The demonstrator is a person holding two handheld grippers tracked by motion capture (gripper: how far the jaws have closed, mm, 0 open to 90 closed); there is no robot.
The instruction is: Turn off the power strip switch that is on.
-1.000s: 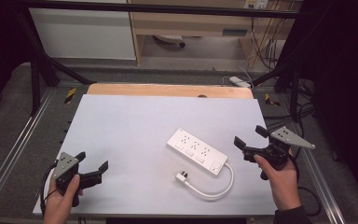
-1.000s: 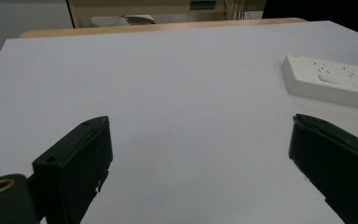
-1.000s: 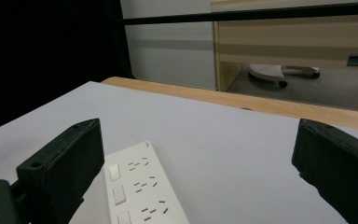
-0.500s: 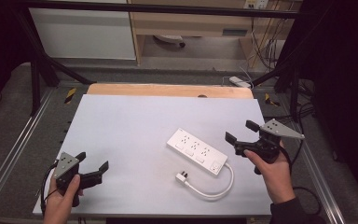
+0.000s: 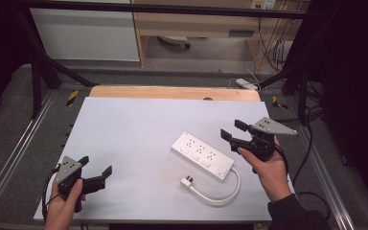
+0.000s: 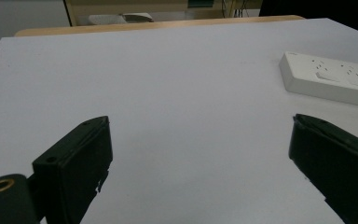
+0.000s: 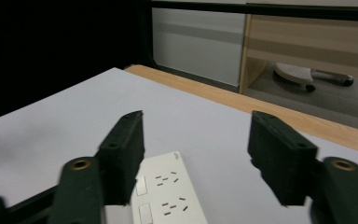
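1. No brand or readable writing shows on the power strip (image 5: 202,155); you can make out only its socket slots and a darker patch at its near end.
2. The power strip lies flat on the counter (image 5: 134,134), slanting toward the right edge, with its white cable (image 5: 223,191) looping toward the near edge and ending in a plug (image 5: 187,181).
3. Your right gripper (image 5: 232,130) hovers just beside the strip's right end; its jaws have just been closing, yet they stand apart with nothing between them.
4. Your left gripper (image 5: 96,165) sits near the counter's near-left corner, jaws wide apart and empty.
5. The right gripper view adds the socket faces up close (image 7: 165,196); the left gripper view shows the strip's side wall (image 6: 328,77) across bare counter.
6. The left half and far edge of the counter give you open room.
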